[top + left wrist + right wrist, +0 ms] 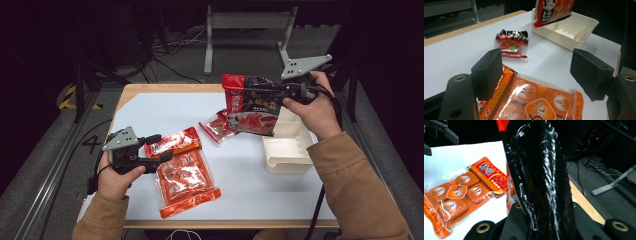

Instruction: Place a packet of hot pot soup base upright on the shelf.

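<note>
Two risks noted. Right gripper [292, 91] pinches red-black pouch [251, 104] by one edge, airborne over white bin [287, 150]; bag may swing, catch bin's rim. Left gripper [159, 148], jaws spread, empty, over orange packets [186, 177] left of bin: could nudge them.

Glossy plastic pouch [252, 105] (crinkled film), matt white tray [287, 150], matt black gripper [161, 147]

four sauce packets [187, 182], one white tray [287, 150], two grippers [160, 148]
</note>
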{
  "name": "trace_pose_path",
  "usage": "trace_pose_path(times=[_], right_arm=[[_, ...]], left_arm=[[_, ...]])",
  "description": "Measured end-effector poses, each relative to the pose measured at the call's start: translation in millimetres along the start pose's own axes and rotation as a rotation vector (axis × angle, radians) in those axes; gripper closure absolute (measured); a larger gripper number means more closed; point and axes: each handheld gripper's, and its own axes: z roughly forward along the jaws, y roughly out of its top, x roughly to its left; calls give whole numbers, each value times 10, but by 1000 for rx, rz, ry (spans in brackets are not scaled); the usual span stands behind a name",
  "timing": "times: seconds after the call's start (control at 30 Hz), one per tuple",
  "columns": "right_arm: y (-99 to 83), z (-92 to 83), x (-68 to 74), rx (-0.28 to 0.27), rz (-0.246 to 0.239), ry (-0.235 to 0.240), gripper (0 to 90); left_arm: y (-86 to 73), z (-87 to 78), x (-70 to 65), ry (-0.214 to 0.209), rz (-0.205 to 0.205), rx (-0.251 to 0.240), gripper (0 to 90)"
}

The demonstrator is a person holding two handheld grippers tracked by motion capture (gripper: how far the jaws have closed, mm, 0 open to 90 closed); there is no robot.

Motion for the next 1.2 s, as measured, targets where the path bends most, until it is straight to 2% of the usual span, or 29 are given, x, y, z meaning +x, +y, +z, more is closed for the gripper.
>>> trace_pose_path(times=[0.3, 0.5, 0.53, 0.6, 0.8, 1.03, 1.2], right_arm=[[-49, -105, -176, -13, -8, -32, 820], [-97, -150, -292, -10, -22, -65, 820], [-106, -158, -313, -10, -25, -71, 821], [-130, -173, -354, -9, -26, -76, 821], [-198, -202, -469, -7, -24, -83, 821], [-252, -240, -581, 3, -15, -115, 820], [-302, -255, -649, 5, -15, -136, 820]], left_arm=[[-45, -81, 54, 51, -20, 18, 230], [-55, -96, 79, 62, -39, 18, 206], [-56, -96, 88, 66, -19, 23, 199], [-63, -96, 88, 71, -29, 29, 191], [-68, -100, 100, 66, -31, 25, 189], [-80, -101, 102, 68, -43, 29, 180], [-83, -107, 113, 69, -35, 30, 176]])
